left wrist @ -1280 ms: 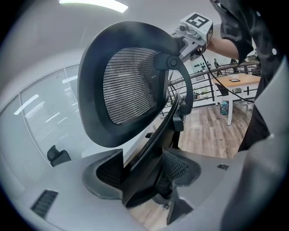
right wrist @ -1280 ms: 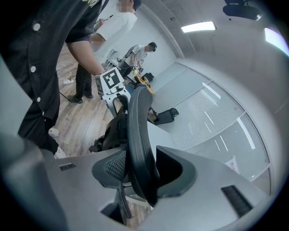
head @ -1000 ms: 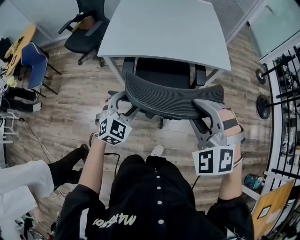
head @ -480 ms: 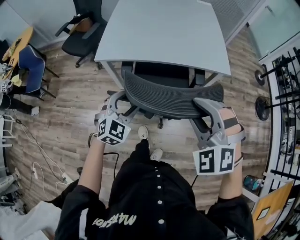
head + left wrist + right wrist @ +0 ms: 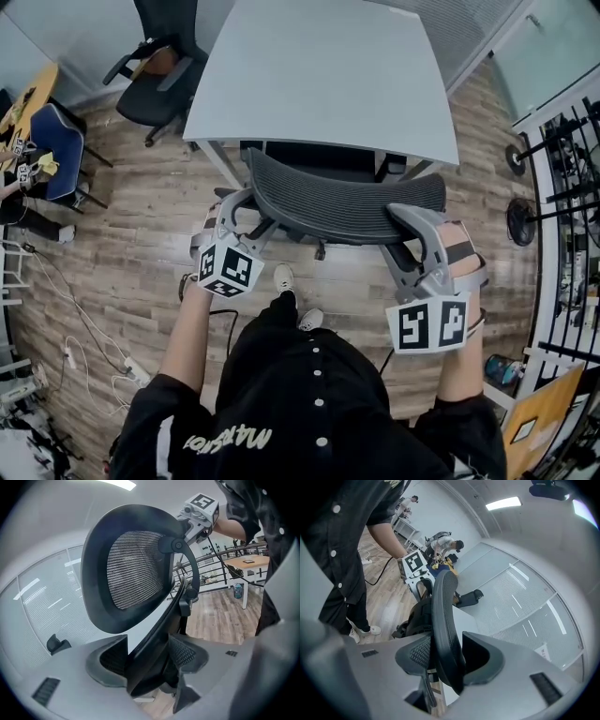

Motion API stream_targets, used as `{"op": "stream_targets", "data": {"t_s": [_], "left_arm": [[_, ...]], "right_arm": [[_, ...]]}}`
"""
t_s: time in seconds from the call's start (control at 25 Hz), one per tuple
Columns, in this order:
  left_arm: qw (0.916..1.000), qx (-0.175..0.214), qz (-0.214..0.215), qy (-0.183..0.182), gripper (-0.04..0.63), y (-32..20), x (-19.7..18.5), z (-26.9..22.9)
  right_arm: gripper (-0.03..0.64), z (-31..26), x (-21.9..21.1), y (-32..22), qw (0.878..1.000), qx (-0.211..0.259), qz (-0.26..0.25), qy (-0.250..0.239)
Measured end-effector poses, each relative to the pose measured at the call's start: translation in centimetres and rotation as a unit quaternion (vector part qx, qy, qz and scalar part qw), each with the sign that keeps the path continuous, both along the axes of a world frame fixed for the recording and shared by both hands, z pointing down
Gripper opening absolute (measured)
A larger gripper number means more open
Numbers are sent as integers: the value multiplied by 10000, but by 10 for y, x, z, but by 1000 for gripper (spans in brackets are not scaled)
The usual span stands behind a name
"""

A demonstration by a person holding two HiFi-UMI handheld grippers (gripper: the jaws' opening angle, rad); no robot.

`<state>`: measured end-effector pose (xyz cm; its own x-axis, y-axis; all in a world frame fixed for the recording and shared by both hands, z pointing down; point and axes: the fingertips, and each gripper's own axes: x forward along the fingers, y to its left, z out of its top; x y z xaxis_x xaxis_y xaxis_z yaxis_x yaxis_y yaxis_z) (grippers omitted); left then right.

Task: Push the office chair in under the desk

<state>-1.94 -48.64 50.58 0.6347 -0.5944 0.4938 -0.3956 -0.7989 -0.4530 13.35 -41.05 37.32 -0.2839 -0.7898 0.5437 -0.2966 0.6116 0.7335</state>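
Looking down on a black mesh office chair (image 5: 342,197), seat tucked mostly beneath the pale grey surface (image 5: 319,75) and curved backrest (image 5: 347,202) sitting just clear of the near edge. Gripping that backrest at both ends: left tongs (image 5: 240,210) closed on the black frame bar at the chair's left side, right tongs (image 5: 401,227) closed around the rim at the right end. Confirmed in the left gripper view, with the dark frame bar wedged between both pads under the big mesh back. Same deal in the right gripper view, thick rim pinched edge-on between the pads, so holding at a middling width rather than fully together. Standing right behind the chair on a wood-plank floor (image 5: 141,216), with one white shoe (image 5: 281,278) poking out below the black shirt (image 5: 309,403). Also spotting a second black office chair (image 5: 155,66) off the surface's far left corner and a blue chair (image 5: 52,141) near the left edge, both well apart from everything being handled.
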Motion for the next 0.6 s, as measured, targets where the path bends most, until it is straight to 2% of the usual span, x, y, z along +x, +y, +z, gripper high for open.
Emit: {"op": "stream_targets", "data": {"t_s": [0.6], "left_arm": [[10000, -19, 13, -1, 285, -51, 9, 2]], "right_arm": [[186, 2, 9, -52, 10000, 13, 21, 13]]}}
